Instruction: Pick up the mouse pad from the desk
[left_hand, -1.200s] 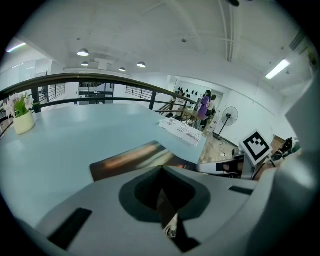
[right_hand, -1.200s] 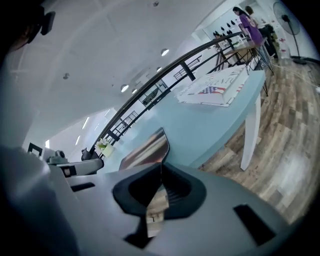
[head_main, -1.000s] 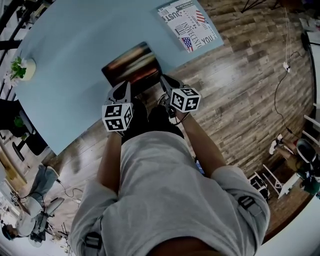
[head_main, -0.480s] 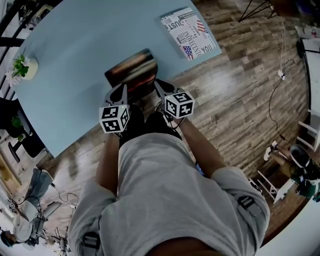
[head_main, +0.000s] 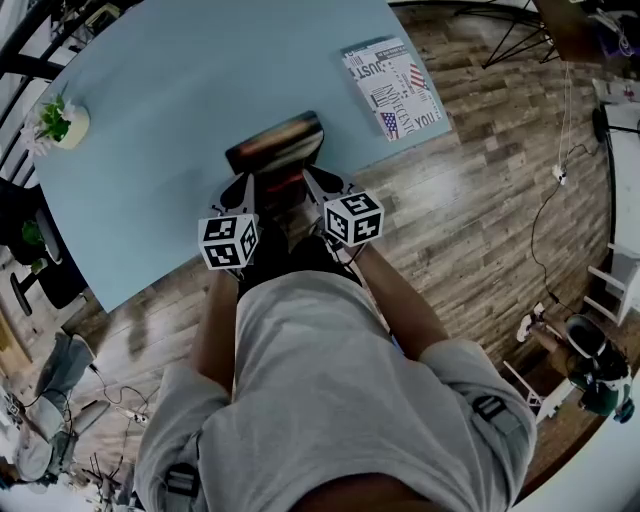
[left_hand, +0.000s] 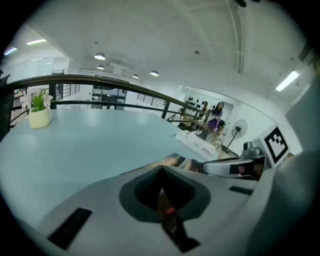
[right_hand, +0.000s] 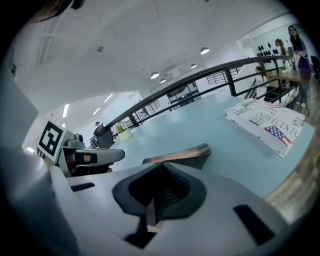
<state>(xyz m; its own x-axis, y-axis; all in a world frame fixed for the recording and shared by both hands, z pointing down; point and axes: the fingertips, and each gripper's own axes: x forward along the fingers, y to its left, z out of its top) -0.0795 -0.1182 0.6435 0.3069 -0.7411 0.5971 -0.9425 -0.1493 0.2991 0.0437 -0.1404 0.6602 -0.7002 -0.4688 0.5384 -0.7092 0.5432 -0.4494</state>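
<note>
Pinching the mouse pad (head_main: 275, 140) by its near edge, the left gripper (head_main: 244, 186) and right gripper (head_main: 311, 179) hold it over the blue table (head_main: 170, 80).

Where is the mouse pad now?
In the head view the mouse pad is at the near edge of the desk, held by the left gripper and right gripper.

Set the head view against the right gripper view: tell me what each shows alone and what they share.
Head view only: the person's grey shirt. Right gripper view only: ceiling lights and people standing beyond the table. Both: the light blue table, the mouse pad pinched by the left gripper and right gripper, the printed sheet and the potted plant.
</note>
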